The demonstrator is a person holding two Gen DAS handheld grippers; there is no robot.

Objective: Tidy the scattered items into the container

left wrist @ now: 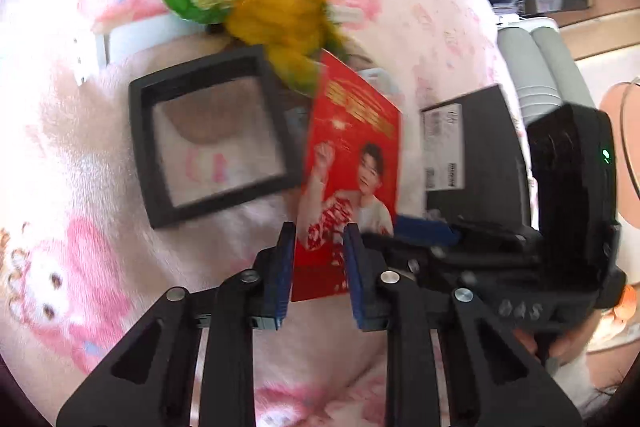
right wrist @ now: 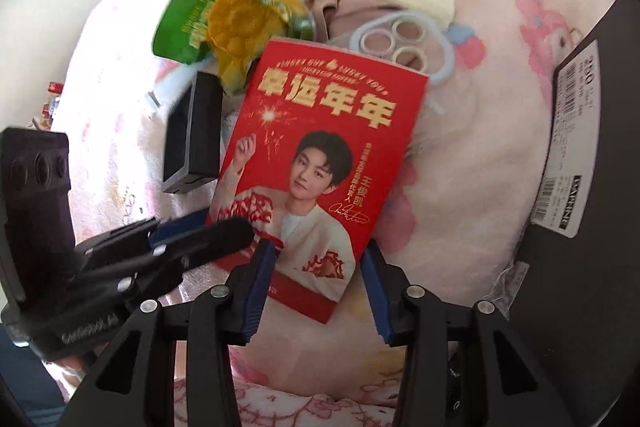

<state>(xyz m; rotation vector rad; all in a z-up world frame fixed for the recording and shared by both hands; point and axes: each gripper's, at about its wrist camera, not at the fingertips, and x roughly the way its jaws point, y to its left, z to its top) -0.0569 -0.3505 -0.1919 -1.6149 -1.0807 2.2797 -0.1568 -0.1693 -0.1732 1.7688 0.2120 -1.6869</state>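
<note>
The left gripper (left wrist: 318, 239) is clamped on the lower edge of the red packet (right wrist: 316, 163), tilting it up off the pink blanket (right wrist: 460, 187). The right gripper (right wrist: 318, 259) stands spread around its bottom corner, pads not pressing. The black box (right wrist: 592, 187) waits just right.
</note>
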